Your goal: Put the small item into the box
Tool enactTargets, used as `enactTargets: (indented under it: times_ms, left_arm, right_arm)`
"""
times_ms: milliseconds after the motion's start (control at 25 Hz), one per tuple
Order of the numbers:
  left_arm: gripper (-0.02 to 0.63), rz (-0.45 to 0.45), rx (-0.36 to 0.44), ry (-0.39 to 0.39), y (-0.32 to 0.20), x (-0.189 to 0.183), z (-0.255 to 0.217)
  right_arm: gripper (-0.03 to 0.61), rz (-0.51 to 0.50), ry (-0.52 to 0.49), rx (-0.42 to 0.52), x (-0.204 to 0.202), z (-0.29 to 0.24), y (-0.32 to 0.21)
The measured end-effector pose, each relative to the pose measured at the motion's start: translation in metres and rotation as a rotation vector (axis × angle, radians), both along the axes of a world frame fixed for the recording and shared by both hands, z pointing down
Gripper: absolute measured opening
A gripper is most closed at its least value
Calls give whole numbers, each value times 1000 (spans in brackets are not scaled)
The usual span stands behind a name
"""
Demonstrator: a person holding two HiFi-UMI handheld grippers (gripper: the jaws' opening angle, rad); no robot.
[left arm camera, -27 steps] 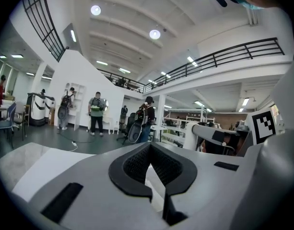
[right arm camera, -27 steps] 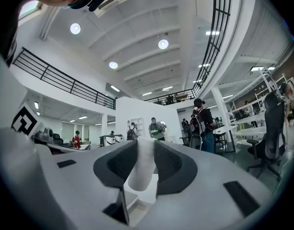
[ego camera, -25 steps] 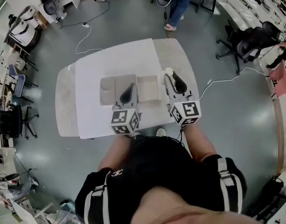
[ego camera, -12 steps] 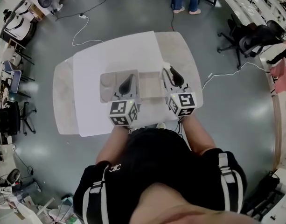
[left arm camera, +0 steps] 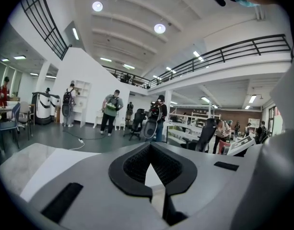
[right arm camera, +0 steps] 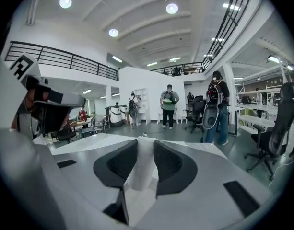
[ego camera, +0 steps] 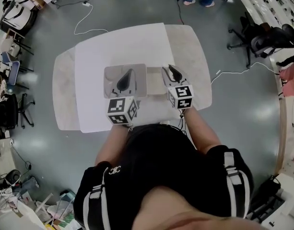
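An open grey box lies on the white sheet, and its flat left half spreads beside it. My left gripper hangs over that left half. In the left gripper view its jaws meet at the tips with nothing between them. My right gripper is at the box's right edge. In the right gripper view it is shut on a small white item that stands upright between the pads.
The white sheet covers most of a pale table with rounded ends. Office chairs stand to the right, and a cable runs along the floor there. People stand far off in the hall.
Both grippers have moved forward over the table. The right one, still holding the white item, has come in to the box's right edge. The left one stays over the box's left half.
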State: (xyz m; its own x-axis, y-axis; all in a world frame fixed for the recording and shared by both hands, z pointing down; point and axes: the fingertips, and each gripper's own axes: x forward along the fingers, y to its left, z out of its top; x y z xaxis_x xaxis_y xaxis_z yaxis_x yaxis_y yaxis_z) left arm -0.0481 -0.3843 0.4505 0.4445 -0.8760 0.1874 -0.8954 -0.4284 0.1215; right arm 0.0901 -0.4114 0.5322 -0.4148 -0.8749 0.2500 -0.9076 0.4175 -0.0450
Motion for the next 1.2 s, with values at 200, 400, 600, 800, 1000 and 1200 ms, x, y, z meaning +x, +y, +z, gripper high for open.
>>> enactTargets:
  times_ms: [200,400,600,800,1000,1200]
  left_arm:
    - [5,-37,-14,3,-7,-17,7]
    - [5,-74,-20,4,-9,-28,8]
    - [5,-105,-26,1,-8,-40,11]
    - [5,-130,-30,-2,-4,-49,12]
    - [5,-144,-35,-5,-1,-56,14]
    - [5,-154,-37,-4,6,-61,14]
  right_arm:
    - [106,-39,62,-113,-14,46,-13]
    - [106,-75,132,-233,-20,89,-19]
    - [105,-86,184,-322,-26,120,-24]
    - [106,-99,231,-410,-30,147,-24]
    - [106,-69,277,-460,-32,158,-25]
    - [107,-98,330,-490,-37,170,-21]
